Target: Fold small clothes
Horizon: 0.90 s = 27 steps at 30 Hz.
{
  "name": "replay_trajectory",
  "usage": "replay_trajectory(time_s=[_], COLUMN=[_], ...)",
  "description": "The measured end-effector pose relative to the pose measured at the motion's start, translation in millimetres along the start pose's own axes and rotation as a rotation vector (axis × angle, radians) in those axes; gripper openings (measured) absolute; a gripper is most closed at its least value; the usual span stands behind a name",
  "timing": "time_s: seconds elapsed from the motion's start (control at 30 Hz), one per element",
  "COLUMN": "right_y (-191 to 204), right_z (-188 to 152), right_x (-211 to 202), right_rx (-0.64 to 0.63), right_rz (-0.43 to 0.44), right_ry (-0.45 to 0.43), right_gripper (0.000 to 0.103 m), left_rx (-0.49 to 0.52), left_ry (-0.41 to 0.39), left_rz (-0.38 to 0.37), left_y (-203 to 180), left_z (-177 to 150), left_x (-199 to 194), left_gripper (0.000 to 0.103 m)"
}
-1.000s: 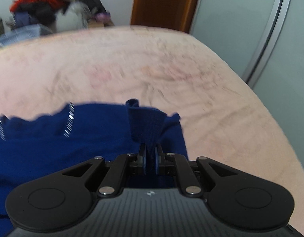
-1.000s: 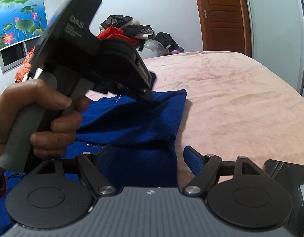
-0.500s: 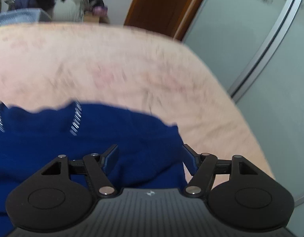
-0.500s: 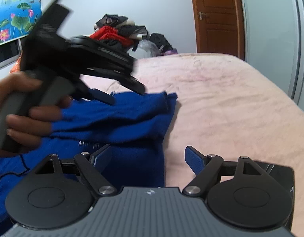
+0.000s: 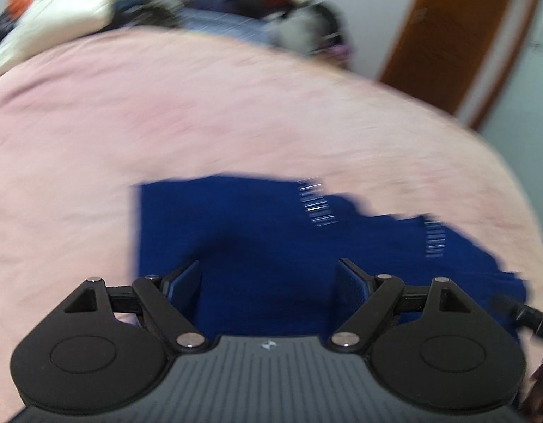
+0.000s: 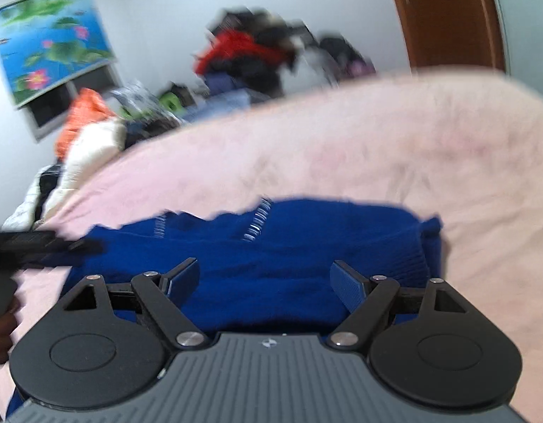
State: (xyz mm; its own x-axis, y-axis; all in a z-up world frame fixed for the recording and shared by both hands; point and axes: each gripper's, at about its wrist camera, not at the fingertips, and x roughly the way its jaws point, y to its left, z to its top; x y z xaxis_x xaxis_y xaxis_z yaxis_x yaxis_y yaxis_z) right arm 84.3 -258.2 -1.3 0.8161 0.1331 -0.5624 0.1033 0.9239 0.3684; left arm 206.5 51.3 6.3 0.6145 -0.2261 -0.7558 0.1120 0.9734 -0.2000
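Your left gripper [image 5: 269,275] is spread wide with nothing between its fingers, hovering over the near part of the deep blue knitted garment [image 5: 271,246]. Your right gripper [image 6: 264,276] is spread just as wide and empty, also above that blue knit [image 6: 289,246].

The garment lies on the pink fleece bed cover [image 5: 165,112], towards the near side of the bed. In the left wrist view its left edge runs straight and clean, while the far edge is ragged, with two short bands of white stitching. In the right wrist view the right end is bunched into a thick rolled lump, which suggests one fold is laid but not flattened. Both views are smeared by motion, so you cannot tell exactly how the layers sit.

You look to be between folds, with neither gripper holding cloth. The next move calls for picking a fresh edge. The bunched right end seems the likeliest, or the near hem. Pinch through all the layers there, since soft knit slips and a shallow bite would lift only the top one. Keep the two grippers level as you carry the edge across so the fold lands square.

A heap of mixed clothes [image 6: 243,56] sits beyond the far end of the bed.
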Motion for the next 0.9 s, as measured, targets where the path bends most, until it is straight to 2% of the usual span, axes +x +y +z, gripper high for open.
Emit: replay_trajectory(time_s=[0.07, 0.1, 0.17, 0.23, 0.3, 0.37, 0.4, 0.47, 0.57, 0.7, 0.9], right_y=[-12, -15, -10, 5, 18, 20, 21, 19, 24, 29, 27], right_z=[7, 10, 11, 5, -3, -4, -5, -6, -7, -14, -18], right_x=[13, 11, -2, -14, -13, -4, 1, 3, -23, -63, -127], right_rx=[0.063, 0.083, 0.081, -0.003, -0.085, -0.121, -0.128, -0.112, -0.101, -0.159, -0.075], right_rz=[-0.089, -0.106, -0.103, -0.092, -0.070, -0.068, -0.095, -0.149, -0.125, -0.128, -0.004], right_ry=[0.024, 0.016, -0.022, -0.049, -0.023, 0.029, 0.055, 0.057, -0.010, -0.100, -0.206], right_gripper=[0.071, 0.072, 0.079, 0.088, 0.091, 0.091, 0.090, 0.087, 0.090, 0.090, 0.093], left_rx=[-0.008, 0.006, 0.049, 0.125, 0.169, 0.151, 0.136, 0.154, 0.210, 0.183, 0.152], left_ry=[0.027, 0.027, 0.013, 0.004, 0.011, 0.042, 0.045, 0.009, -0.067, -0.154, -0.262], left_rz=[0.051, 0.063, 0.074, 0.109, 0.154, 0.154, 0.156, 0.193, 0.255, 0.271, 0.352], left_y=[15, 18, 22, 16, 12, 13, 16, 19, 26, 49, 82], left_z=[1, 1, -2, -6, -7, -3, -2, -7, -15, -28, -56], left_x=[7, 6, 1, 0, 3, 5, 2, -16, -49, -100, -164], left_gripper=[0.084, 0.084, 0.084, 0.084, 0.084, 0.084, 0.084, 0.084, 0.084, 0.084, 0.084])
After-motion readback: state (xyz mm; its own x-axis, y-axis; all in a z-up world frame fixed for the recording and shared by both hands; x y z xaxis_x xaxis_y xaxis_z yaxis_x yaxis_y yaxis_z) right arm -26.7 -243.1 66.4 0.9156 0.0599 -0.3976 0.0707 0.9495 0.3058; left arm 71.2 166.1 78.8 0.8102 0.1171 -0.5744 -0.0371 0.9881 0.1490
